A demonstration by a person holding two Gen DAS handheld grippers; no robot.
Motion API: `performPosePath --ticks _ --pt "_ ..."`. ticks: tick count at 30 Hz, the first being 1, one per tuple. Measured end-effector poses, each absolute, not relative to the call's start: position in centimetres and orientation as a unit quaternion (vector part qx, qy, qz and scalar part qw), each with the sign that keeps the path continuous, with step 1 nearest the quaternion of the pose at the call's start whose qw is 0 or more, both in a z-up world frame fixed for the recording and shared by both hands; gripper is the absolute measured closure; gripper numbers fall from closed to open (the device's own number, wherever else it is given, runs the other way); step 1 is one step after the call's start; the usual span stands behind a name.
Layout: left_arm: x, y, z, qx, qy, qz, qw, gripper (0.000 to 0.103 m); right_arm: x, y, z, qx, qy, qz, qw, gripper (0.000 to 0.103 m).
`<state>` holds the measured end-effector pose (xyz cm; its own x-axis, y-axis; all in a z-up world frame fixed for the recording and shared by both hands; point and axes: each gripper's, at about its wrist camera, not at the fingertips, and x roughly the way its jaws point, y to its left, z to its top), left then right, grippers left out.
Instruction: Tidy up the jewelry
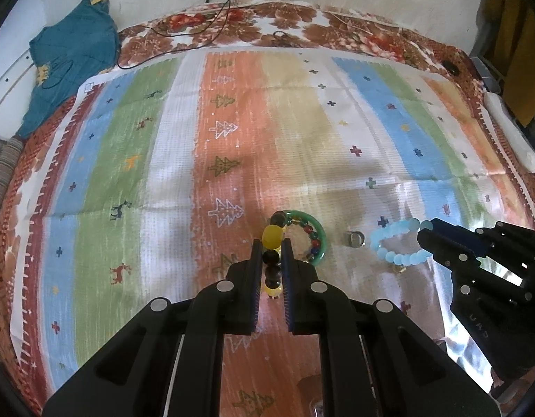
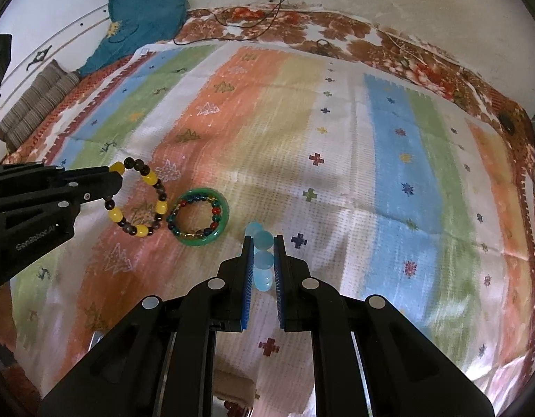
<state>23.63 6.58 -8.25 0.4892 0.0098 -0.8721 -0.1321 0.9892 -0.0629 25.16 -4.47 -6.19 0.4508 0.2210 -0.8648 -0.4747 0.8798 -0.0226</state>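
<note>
My left gripper (image 1: 271, 248) is shut on a bracelet of yellow and dark beads (image 1: 273, 238), which hangs as a loop (image 2: 139, 198) in the right wrist view, above the striped cloth. My right gripper (image 2: 262, 243) is shut on a pale blue bead bracelet (image 2: 262, 259), seen as a ring (image 1: 395, 239) from the left wrist. Between them on the cloth lies a green bangle (image 2: 201, 217) with a string of coloured beads inside it; the left fingers partly cover it (image 1: 317, 232). A small round bead or ring (image 1: 356, 238) lies between bangle and blue bracelet.
The striped cloth (image 1: 184, 146) with trees and crosses covers a floral bedspread (image 1: 291, 27). A teal garment (image 1: 69, 59) lies at the far left corner, black cables (image 1: 211, 24) trail along the back, and a white object (image 1: 510, 135) sits at the right edge.
</note>
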Motion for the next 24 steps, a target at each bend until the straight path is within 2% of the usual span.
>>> performPosePath --ticks 7,24 --pt "22.8 5.9 -7.4 -0.059 0.500 0.036 0.863 0.093 24.4 -5.1 -5.3 -0.103 0.487 0.208 0.842 0.091" --pt "19.6 4.7 -4.6 -0.059 0.477 0.020 0.877 0.093 22.1 -6.3 -3.7 -0.114 0.473 0.186 0.854 0.091"
